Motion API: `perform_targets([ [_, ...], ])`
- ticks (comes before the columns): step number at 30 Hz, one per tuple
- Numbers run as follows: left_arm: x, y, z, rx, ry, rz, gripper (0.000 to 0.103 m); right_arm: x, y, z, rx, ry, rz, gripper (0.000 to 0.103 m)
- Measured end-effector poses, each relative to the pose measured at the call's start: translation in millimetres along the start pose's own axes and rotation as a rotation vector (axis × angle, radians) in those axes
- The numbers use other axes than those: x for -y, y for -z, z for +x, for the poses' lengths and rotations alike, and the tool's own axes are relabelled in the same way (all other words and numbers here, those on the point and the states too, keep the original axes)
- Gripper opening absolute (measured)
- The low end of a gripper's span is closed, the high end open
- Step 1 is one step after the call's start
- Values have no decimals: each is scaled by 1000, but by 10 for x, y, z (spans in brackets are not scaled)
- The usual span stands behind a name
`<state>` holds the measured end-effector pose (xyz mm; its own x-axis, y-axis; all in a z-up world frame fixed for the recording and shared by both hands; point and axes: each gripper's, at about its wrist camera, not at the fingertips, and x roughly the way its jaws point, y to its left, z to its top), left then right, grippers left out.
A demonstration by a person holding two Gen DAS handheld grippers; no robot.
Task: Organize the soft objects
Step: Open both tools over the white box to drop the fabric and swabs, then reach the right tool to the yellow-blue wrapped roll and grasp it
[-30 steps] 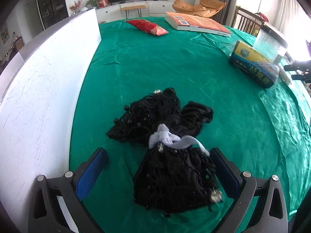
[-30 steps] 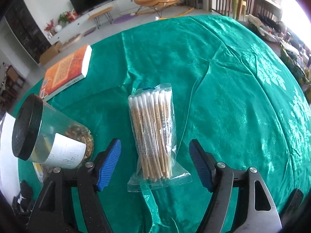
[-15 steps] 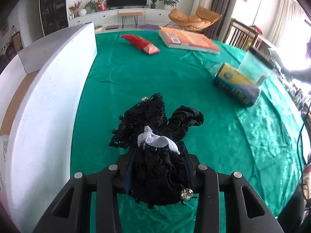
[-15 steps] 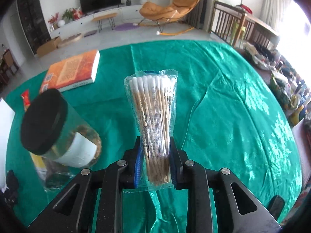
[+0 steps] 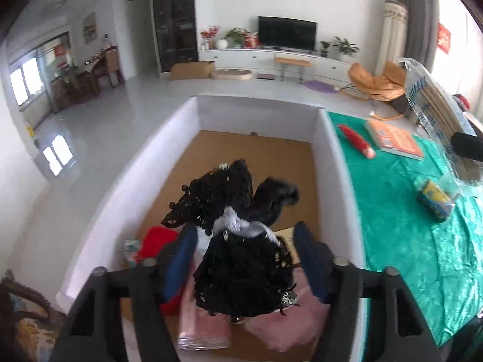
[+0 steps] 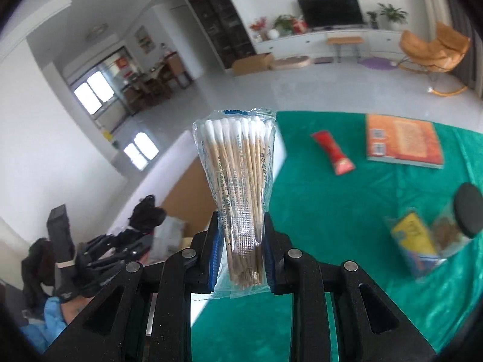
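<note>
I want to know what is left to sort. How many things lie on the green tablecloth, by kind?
Red packet: 1
Orange book: 1
Yellow and blue box: 1
Clear jar with black lid: 1
Total: 4

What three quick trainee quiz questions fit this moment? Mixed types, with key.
1. Multiple choice: what lies directly below the black lace garment? A) green tablecloth B) white-walled box C) glass jar
2. True or false: the orange book lies inside the box.
3. Short answer: which two colours are the soft things on the box floor?

Key: 1 B. 2 False, it lies on the green cloth outside the box. 3 Red, the red cloth, and pink, the pink cloth.
</note>
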<state>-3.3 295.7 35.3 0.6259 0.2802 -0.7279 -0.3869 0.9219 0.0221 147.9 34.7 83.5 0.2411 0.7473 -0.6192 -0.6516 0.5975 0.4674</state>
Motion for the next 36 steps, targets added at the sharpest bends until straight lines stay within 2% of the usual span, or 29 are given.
perform_targets([
  [1,-103,46,13,3,-35,-20,95,-127,16,169,-21,-65,4,37],
  [2,-200,80,8,14,-59,-41,98,-216,41,320,-45,-132,12,67],
  [3,-257,99,-1,24,-76,-56,98,-266,72,411,-56,-174,24,75],
  [6,-253,110,-42,50,-65,-76,98,-196,177,404,-41,-173,25,77],
  [7,-192,103,-55,62,-43,-76,98,-112,235,343,-25,-126,4,78],
  [9,-6,83,-105,81,29,-63,98,82,412,255,8,53,-63,78],
  [12,487,90,-203,97,206,-10,98,606,902,154,17,388,-124,78],
  [14,921,116,-278,77,342,40,99,1088,1297,73,-3,557,-71,78],
  [17,1555,235,-191,-21,527,118,103,1658,1775,-174,11,664,100,78],
  [19,1951,376,-8,-97,578,163,103,1834,1957,-332,43,729,159,78],
  [21,2257,512,215,-136,573,197,103,1932,2054,-417,66,786,179,78],
  [25,2606,697,675,-156,459,261,103,2011,2123,-435,72,805,201,78],
  [30,2682,748,1021,-135,322,345,103,1966,2138,-417,62,797,187,80],
  [33,2665,726,1161,-124,267,387,103,1954,2198,-462,63,798,193,82],
  [36,2609,717,1237,-124,289,362,103,1940,2216,-455,64,801,197,83],
])
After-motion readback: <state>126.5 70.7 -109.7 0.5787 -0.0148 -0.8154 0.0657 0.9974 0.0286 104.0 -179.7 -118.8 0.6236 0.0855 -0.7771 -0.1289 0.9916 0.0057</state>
